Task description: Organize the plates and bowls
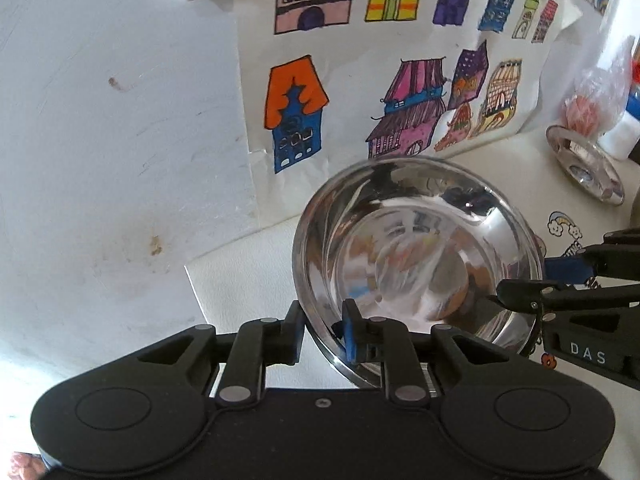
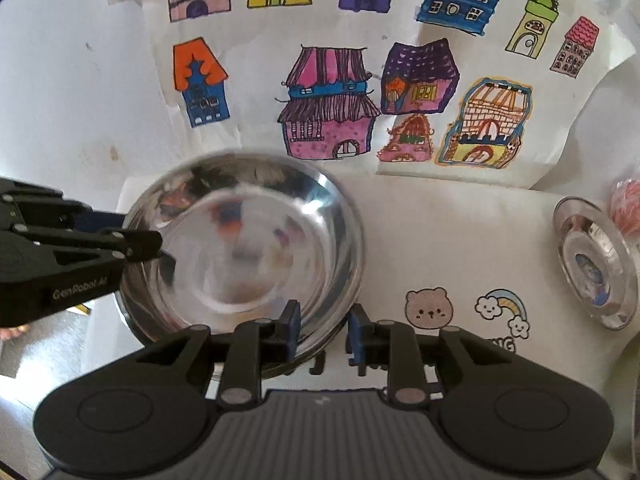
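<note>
Both tongs straddle the rim of the steel bowl [image 2: 248, 248] with slack jaws. The left tongs [image 1: 322, 320] have one finger outside the wall and one inside, with daylight between the pads. The right tongs [image 2: 324, 324] stand wider, opposite them, gripping nothing. Two opposed holds would keep a slippery, shallow bowl level while it is carried. It rests on the table [image 2: 440, 240] near the back edge, toward the left, below the drawing of houses [image 2: 332, 100]. A second rim seems to show beneath it, so it may sit nested. Another steel dish [image 2: 596, 264] lies at the right edge.
</note>
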`<state>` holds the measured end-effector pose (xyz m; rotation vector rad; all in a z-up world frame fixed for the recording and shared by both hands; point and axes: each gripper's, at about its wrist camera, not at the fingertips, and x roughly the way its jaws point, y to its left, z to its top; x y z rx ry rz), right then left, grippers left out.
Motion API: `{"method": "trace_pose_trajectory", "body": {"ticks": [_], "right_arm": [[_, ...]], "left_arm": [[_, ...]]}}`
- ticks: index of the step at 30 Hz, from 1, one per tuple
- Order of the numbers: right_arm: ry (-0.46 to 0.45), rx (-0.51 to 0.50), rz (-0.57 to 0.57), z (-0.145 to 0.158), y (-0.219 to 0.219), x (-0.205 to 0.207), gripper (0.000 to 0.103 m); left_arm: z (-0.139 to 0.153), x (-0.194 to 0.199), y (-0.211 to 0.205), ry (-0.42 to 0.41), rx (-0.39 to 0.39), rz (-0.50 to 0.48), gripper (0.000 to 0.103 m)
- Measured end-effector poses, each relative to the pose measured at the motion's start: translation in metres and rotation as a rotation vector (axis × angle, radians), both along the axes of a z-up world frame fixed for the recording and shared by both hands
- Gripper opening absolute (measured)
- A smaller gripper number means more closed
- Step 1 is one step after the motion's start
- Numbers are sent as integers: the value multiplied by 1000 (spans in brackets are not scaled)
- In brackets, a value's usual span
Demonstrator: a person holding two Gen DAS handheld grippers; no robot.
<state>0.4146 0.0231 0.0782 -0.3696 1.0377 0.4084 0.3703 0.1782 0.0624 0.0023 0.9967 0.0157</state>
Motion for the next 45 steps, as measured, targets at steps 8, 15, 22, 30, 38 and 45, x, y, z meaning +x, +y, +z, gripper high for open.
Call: {"method": "trace_pose_trajectory", "body": {"ticks": [8, 15, 22, 30, 38, 45], "right_arm": [[-60, -7, 61, 9, 1, -9, 40], [-84, 58, 57, 26, -25, -14, 71], [-141, 111, 8, 63, -69, -12, 98], [-203, 159, -94, 109, -141, 3, 103], [-224, 182, -251, 126, -221, 39, 103], [-156, 188, -376, 107, -278, 99, 103]], "left_arm": [[1, -2, -2, -17, 12, 0, 21], [23, -10, 4, -88, -31, 19, 41], [49, -18, -12, -205, -70, 19, 87], [68, -7, -54, -276, -122, -27, 102], [52, 38, -119, -249, -240, -83, 102], [16, 86, -172, -183, -304, -102, 102]]}}
